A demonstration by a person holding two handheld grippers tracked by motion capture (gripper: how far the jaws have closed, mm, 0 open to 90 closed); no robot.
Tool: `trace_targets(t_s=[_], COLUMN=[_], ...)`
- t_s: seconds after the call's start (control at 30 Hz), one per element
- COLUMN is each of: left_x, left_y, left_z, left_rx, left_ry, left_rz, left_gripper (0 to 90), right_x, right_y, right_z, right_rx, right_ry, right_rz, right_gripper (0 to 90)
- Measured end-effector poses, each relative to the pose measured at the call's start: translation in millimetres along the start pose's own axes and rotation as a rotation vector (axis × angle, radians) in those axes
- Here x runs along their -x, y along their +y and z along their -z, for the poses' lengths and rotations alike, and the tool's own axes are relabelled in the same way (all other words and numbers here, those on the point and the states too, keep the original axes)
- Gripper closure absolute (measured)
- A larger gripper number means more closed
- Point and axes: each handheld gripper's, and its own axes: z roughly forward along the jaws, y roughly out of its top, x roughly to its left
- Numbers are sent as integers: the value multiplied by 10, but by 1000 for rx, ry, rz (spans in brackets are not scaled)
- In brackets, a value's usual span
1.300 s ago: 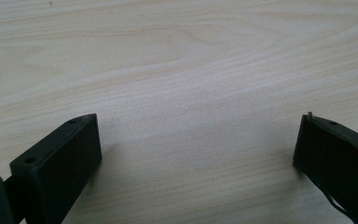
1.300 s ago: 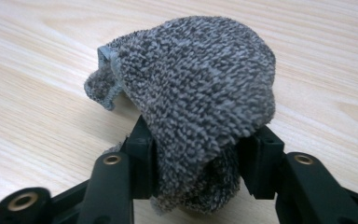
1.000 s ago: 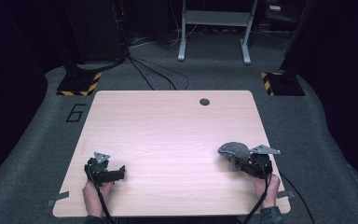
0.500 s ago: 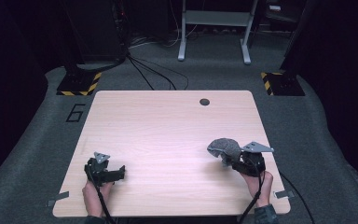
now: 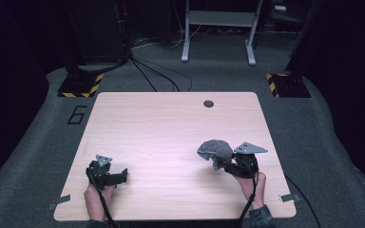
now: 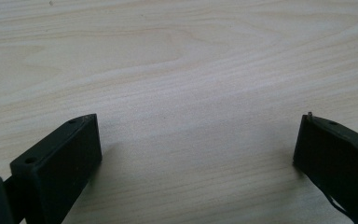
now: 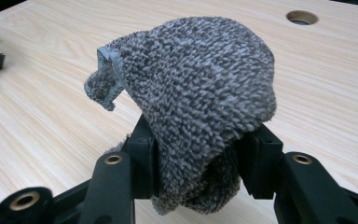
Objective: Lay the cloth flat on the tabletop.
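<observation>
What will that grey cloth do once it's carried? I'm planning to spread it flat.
Probably floppy: the grey cloth bunches and droops over the right gripper, one corner curling loose. Its nubby pile likely resists slipping. It looks light and unlikely to roll.

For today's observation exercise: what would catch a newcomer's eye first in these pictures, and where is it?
The eye goes first to the grey fluffy cloth, bunched into a lump and clamped between the jaws of the right gripper, near the right front of the pale wooden table. Next comes the left gripper, jaws wide apart with nothing between them, at the left front corner.
</observation>
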Motion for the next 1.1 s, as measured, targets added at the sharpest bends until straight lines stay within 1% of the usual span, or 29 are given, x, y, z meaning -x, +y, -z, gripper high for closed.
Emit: trace_targets(t_s=[0.1, 0.2, 0.37, 0.43, 0.63, 0.67, 0.7, 0.73, 0.77, 0.8, 0.83, 0.93, 1.0, 1.03, 1.1], left_x=[0, 0, 0, 0, 0, 0, 0, 0, 0, 0, 0, 0, 0, 0, 0], left_y=[0, 0, 0, 0, 0, 0, 0, 0, 0, 0, 0, 0, 0, 0, 0], left_z=[0, 0, 0, 0, 0, 0, 0, 0, 0, 0, 0, 0, 0, 0, 0], left_rx=[0, 0, 0, 0, 0, 0, 0, 0, 0, 0, 0, 0, 0, 0, 0], left_ry=[0, 0, 0, 0, 0, 0, 0, 0, 0, -1, 0, -1, 0, 0, 0], left_rz=[0, 0, 0, 0, 0, 0, 0, 0, 0, 0, 0, 0, 0, 0, 1], left_gripper=[5, 5, 5, 5, 5, 5, 5, 5, 5, 5, 5, 5, 5, 5, 5], right_x=[-45, -96, -215, -253, -381, -394, -412, -428, -448, -463, -481, -513, -565, -572, -611], right_y=[27, 44, 80, 93, 131, 133, 134, 134, 134, 130, 123, 102, 66, 55, 24], right_z=[-62, -121, -234, -273, -397, -412, -423, -447, -463, -487, -506, -570, -647, -673, -736], right_rx=[-4, -11, -24, -22, -36, -37, -40, -40, -46, -50, -55, -65, -90, -96, -115], right_ry=[20, 43, 74, 90, 128, 132, 133, 147, 158, 163, 169, 194, 205, 210, 217], right_rz=[9, 4, 31, 30, 56, 62, 58, 63, 57, 66, 59, 61, 59, 70, 71], right_gripper=[545, 545, 545, 545, 544, 545, 545, 545, 544, 545, 545, 543, 542, 541, 540])
